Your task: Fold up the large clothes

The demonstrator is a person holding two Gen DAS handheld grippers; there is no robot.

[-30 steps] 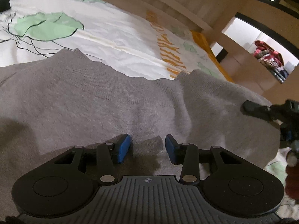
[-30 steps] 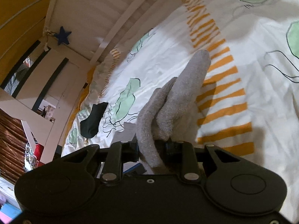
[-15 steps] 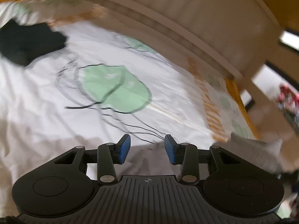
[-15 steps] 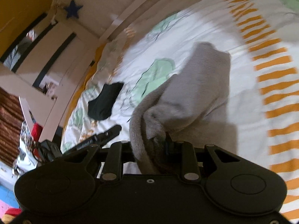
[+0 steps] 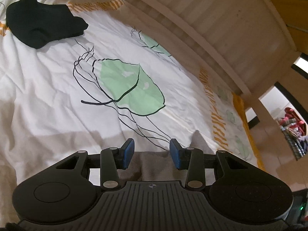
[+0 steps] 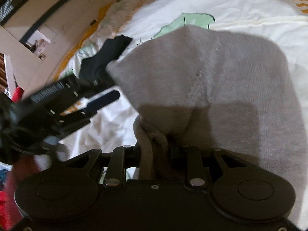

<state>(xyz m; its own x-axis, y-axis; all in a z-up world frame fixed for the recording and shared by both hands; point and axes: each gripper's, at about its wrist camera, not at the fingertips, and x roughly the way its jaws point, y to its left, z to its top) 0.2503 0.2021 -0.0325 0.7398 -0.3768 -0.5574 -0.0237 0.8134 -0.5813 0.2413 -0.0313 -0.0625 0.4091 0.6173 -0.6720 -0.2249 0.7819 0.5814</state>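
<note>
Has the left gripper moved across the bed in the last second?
Yes. The left gripper moved off the grey garment toward the black garment.

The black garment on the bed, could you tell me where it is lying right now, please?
In the left wrist view the black garment lies bunched at the upper left on the leaf-print bedsheet, near its orange-striped border. In the right wrist view it sits just beyond the grey sweater.

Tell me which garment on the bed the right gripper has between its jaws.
The grey knit garment: a bunched fold of it sits between the right gripper's opening jaws. The black garment lies apart, untouched, further up the bedspread.
</note>
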